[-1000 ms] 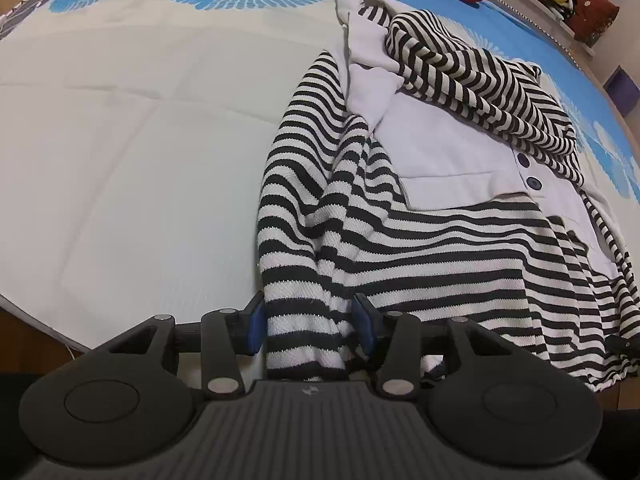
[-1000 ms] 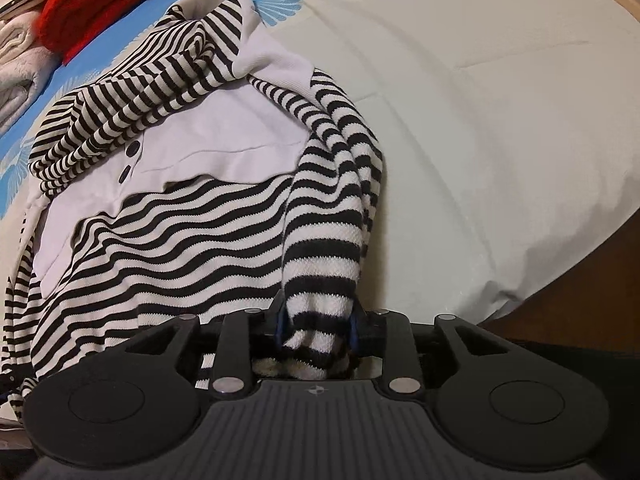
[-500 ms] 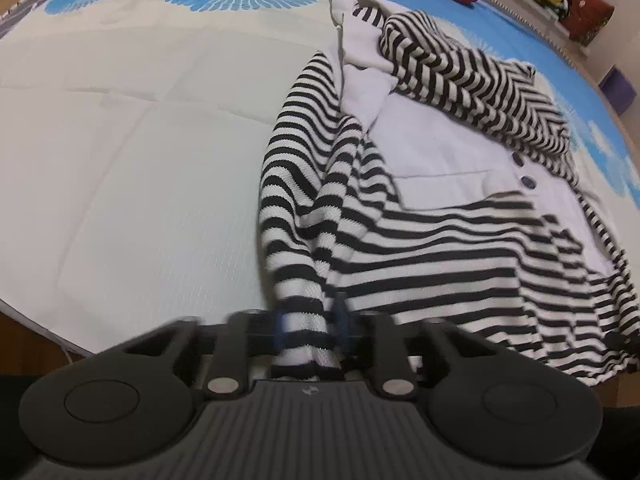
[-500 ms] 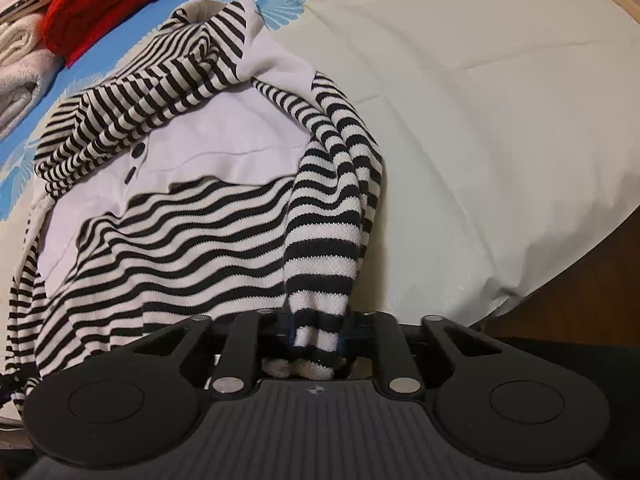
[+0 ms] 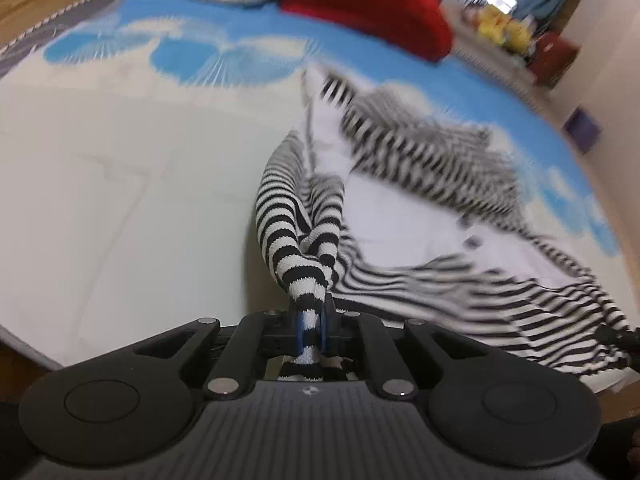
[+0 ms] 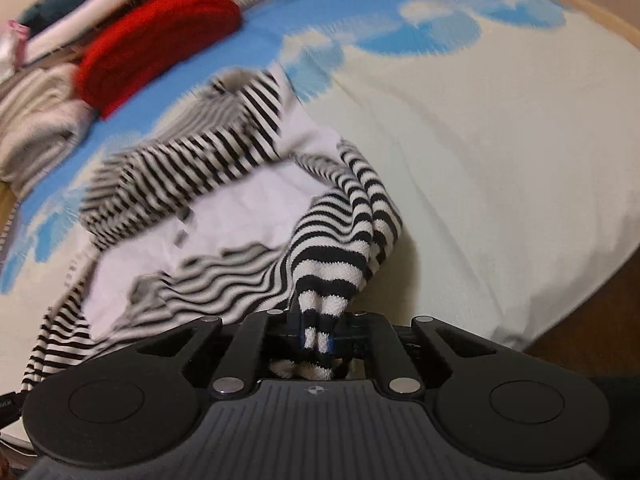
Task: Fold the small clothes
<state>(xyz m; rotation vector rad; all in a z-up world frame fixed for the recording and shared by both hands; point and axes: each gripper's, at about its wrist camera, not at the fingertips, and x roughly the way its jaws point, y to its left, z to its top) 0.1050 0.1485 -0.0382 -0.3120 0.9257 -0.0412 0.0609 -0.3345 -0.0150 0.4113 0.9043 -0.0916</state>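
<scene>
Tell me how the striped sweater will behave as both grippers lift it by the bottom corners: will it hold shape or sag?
It will likely sag: the striped sweater already bunches into narrow ropes where the left gripper and right gripper pinch it. The thick knit looks grippy, so slipping seems unlikely. Its loose hood and white panel will probably trail and shift.

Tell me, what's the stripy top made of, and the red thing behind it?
The stripy top looks like soft knitted yarn: tiny looped stitches show on the sleeve. Its white panel seems smoother woven cloth. The red thing looks like folded fabric, too blurred to tell more.
</scene>
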